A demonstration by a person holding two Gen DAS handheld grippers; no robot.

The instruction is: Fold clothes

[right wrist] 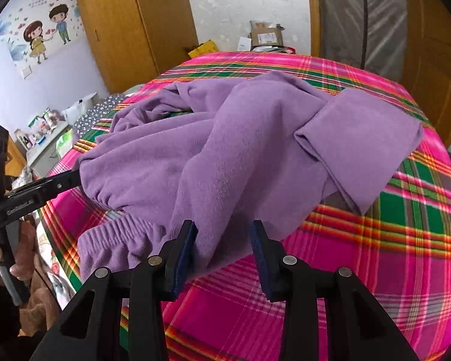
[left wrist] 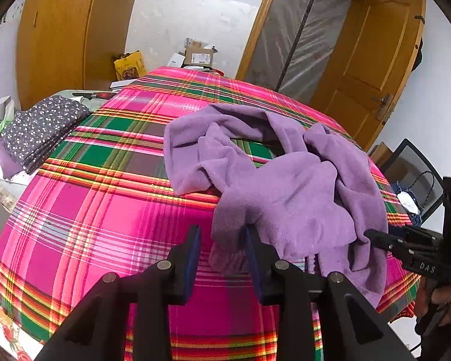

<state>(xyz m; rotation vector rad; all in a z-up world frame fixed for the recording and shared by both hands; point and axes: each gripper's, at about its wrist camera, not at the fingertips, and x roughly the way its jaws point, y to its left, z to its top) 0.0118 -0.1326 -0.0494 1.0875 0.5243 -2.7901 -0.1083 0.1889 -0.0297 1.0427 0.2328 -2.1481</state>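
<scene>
so, garment: purple fleece trousers [left wrist: 285,180], crumpled in a heap on the pink plaid cloth [left wrist: 105,210], elastic waistband nearest the grippers
left gripper [left wrist: 222,234]: jaws apart, a bit of purple hem between the blue pads, not pinched
right gripper [right wrist: 222,228]: jaws apart, fleece edge lying between them
folded pile: dotted grey fabric [left wrist: 42,132] at the far left edge

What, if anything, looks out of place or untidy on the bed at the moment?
The purple fleece trousers lie crumpled and twisted on the plaid bedspread, one leg doubled over, unlike the neatly folded dotted garment at the bed's edge.
</scene>
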